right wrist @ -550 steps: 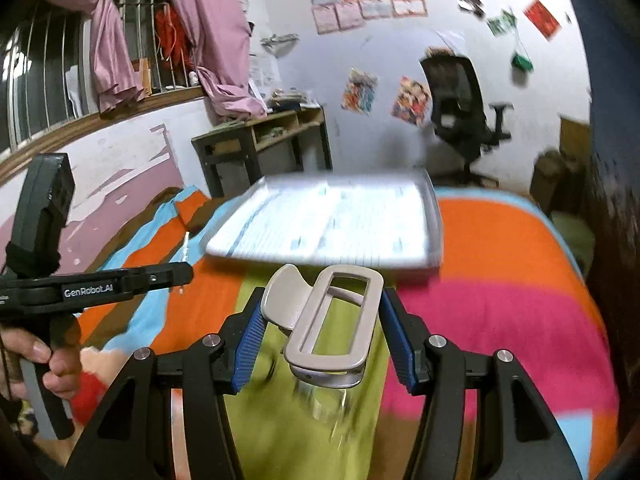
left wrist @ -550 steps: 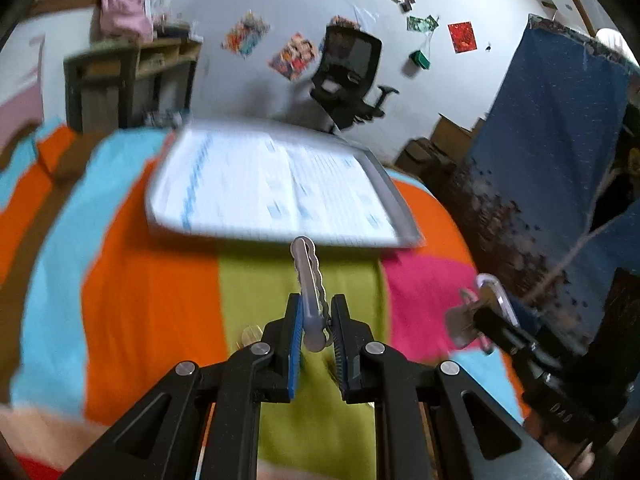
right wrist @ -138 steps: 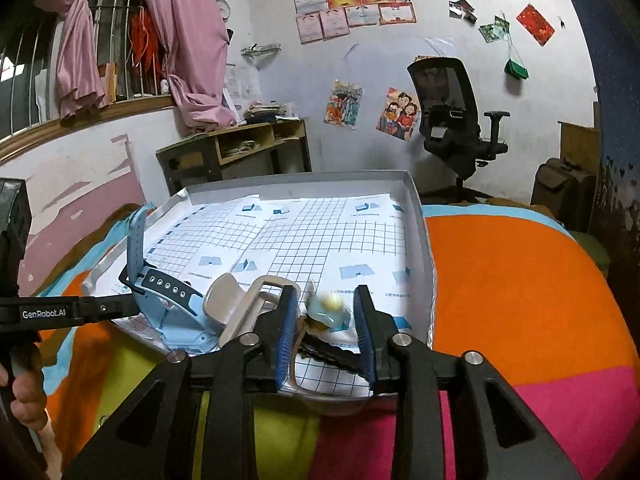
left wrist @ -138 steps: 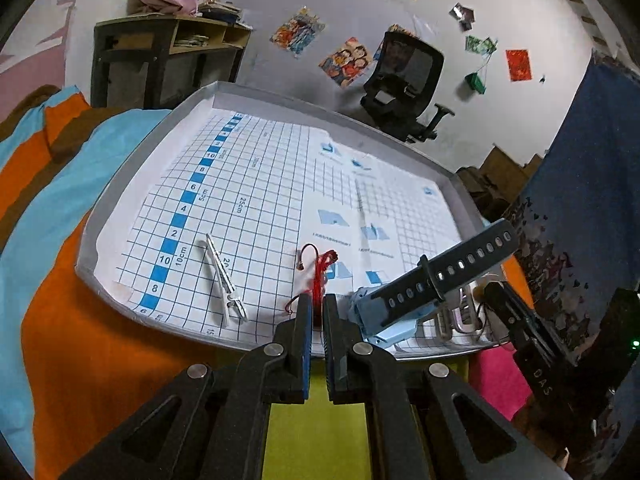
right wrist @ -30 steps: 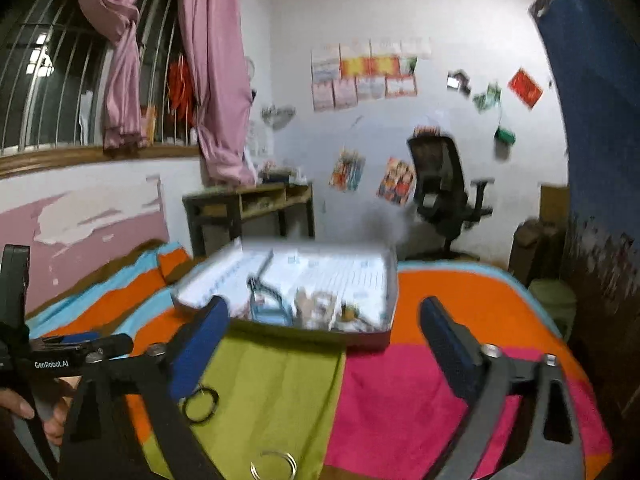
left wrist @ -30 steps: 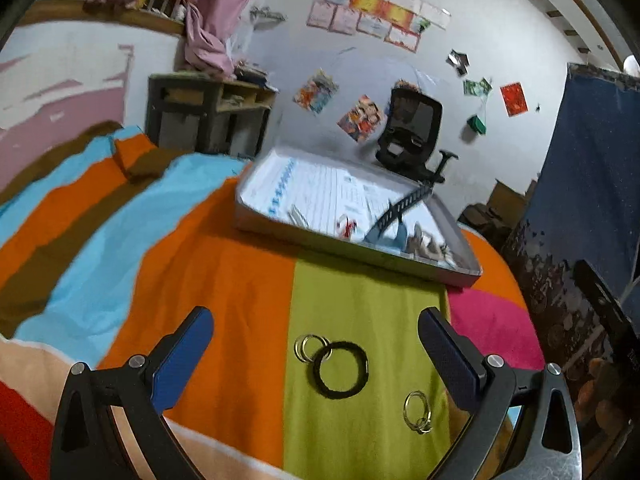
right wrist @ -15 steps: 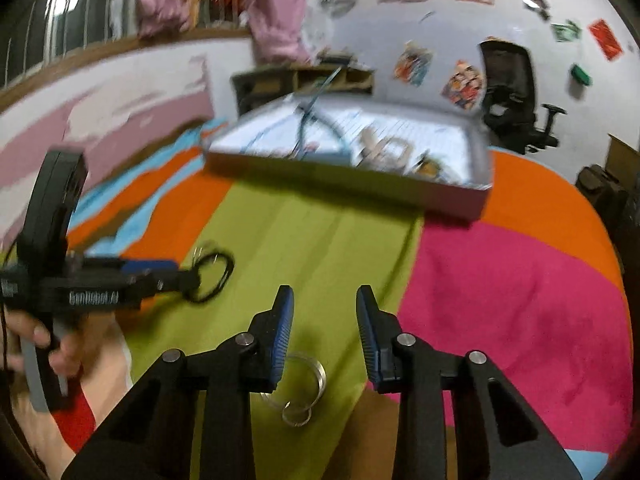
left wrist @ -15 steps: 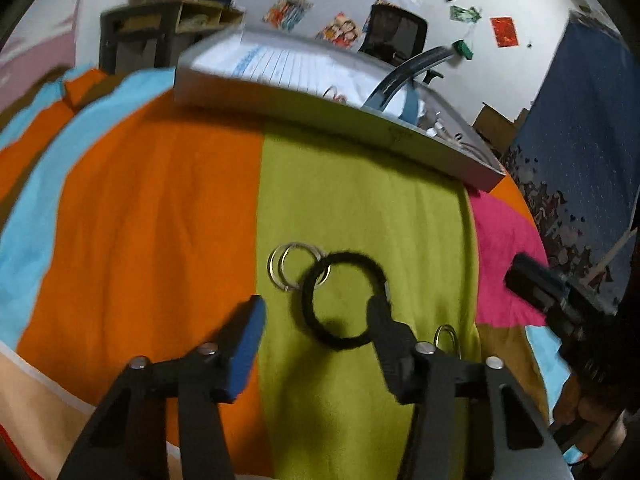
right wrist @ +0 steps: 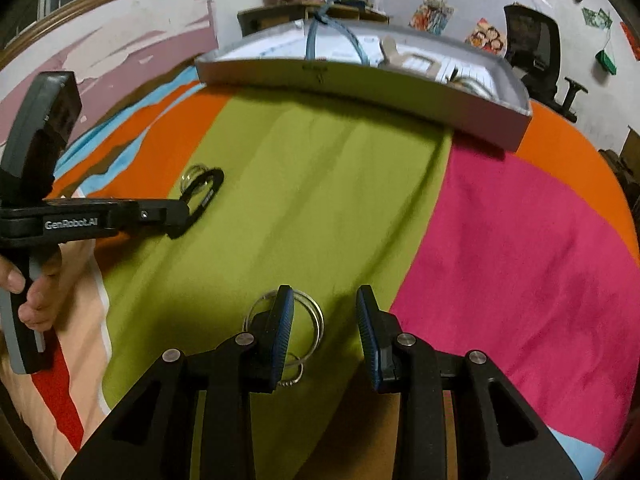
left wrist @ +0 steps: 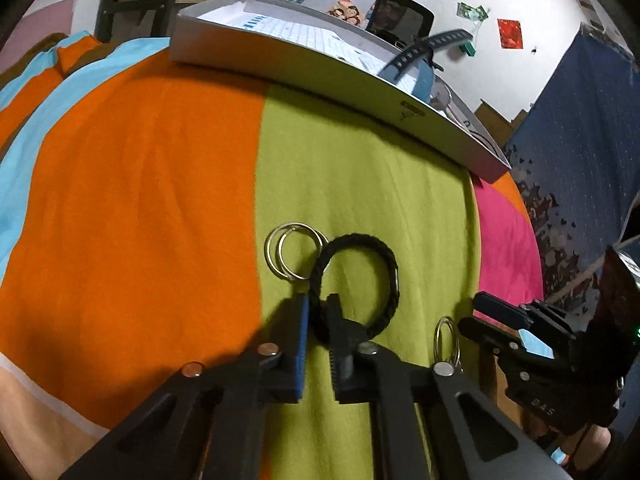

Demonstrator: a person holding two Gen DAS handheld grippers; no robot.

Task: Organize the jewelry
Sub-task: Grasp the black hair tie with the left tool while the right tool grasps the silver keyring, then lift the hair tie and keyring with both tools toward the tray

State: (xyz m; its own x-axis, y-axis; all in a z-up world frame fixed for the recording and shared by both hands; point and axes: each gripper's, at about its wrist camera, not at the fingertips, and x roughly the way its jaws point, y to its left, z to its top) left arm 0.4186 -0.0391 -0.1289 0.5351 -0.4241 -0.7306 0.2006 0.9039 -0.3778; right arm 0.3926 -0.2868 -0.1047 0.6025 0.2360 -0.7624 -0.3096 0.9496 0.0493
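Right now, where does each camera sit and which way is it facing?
Left wrist: sits on the left gripper, looks forward and down at the black bracelet it straddles; its own fingers show.
Right wrist: sits on the right gripper, looks down at silver rings; its fingers and a hand show.
Shared: bracelet, gray tray, striped blanket.
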